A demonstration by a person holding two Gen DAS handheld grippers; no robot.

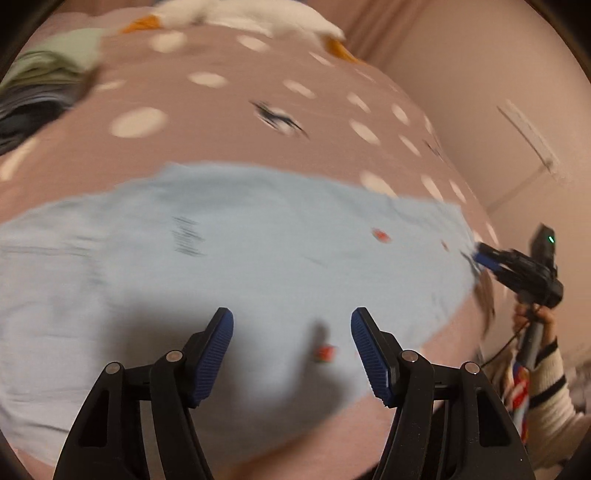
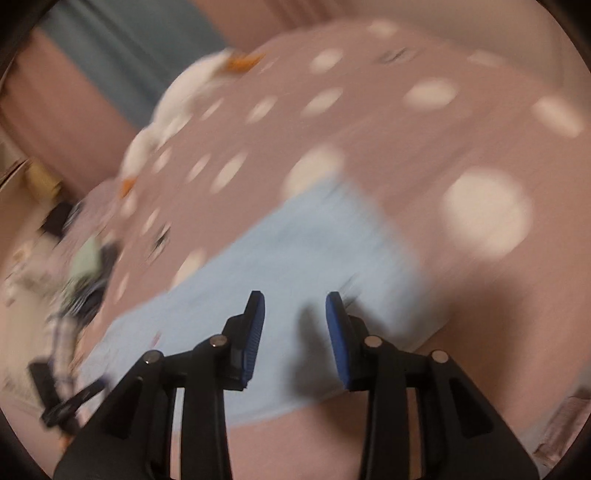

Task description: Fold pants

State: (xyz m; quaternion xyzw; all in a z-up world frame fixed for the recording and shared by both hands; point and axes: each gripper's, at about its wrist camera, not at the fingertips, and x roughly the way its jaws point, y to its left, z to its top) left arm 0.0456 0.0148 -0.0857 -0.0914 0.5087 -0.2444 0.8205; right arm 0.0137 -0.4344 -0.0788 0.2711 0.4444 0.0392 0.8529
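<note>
Light blue pants (image 1: pixel 240 251) with small red prints lie spread flat on a pink bedspread with white dots (image 1: pixel 221 140). My left gripper (image 1: pixel 291 317) hovers open over the near part of the pants, with nothing between its blue pads. At the pants' right edge the right gripper (image 1: pixel 484 258) shows, held by a hand in a striped sleeve (image 1: pixel 550 373). In the right wrist view, which is blurred, the right gripper (image 2: pixel 295 299) stands open above the pants (image 2: pixel 295 251); nothing is between its fingers. The left gripper (image 2: pixel 66 406) appears as a dark blur at lower left.
A white plush toy with orange parts (image 1: pixel 240 14) lies at the bed's far edge, also the plush toy (image 2: pixel 177 99). A pile of green and dark clothes (image 1: pixel 37 85) sits at the far left, also the pile (image 2: pixel 85 266). A pale wall (image 1: pixel 480 92) runs along the right.
</note>
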